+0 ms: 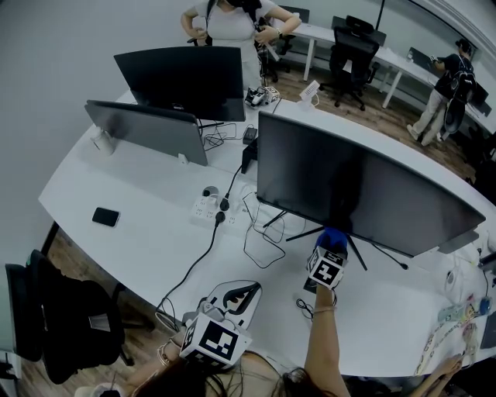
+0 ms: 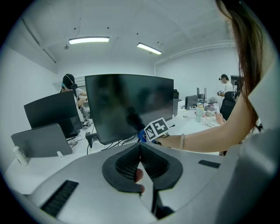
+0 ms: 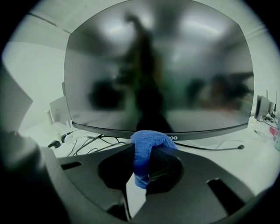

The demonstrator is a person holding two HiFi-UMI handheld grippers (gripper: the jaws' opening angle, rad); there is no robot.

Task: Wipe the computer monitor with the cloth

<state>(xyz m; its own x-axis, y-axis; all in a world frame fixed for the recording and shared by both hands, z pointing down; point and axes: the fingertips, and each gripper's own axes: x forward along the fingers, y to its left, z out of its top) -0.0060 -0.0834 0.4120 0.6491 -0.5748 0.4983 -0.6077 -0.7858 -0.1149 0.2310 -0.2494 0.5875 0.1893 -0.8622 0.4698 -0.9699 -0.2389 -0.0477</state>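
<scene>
- Head view: nearest the wearer, well in front of the computer monitor (image 1: 349, 186), the left claw (image 1: 242, 296) is held low over the white table (image 1: 139, 194).
- In the left gripper view, its jaws are seen pressed together at the tips, with nothing gripped between them.
- Closer to the monitor, the right claw (image 3: 146, 153) is clamped on a blue cloth (image 3: 148, 141), which is bunched up over the jaw tips.
- The cloth is held at the monitor's lower edge, just above its stand; whether it touches the bezel cannot be made out.
- The monitor's screen is dark, and only blurred reflections are seen in it.
- Left of the monitor's stand, loose black cables (image 1: 260, 240) are spread on the table, with a white power strip (image 1: 205, 208) just beyond them.
- Well to the left of the monitor, a black phone (image 1: 105, 217) lies flat.
- Behind the monitor and to its left, a grey-backed screen (image 1: 147, 128) and a second dark screen (image 1: 182, 77) are stood on the table.
- Beyond these, a person (image 1: 232, 23) in a light top is standing.
</scene>
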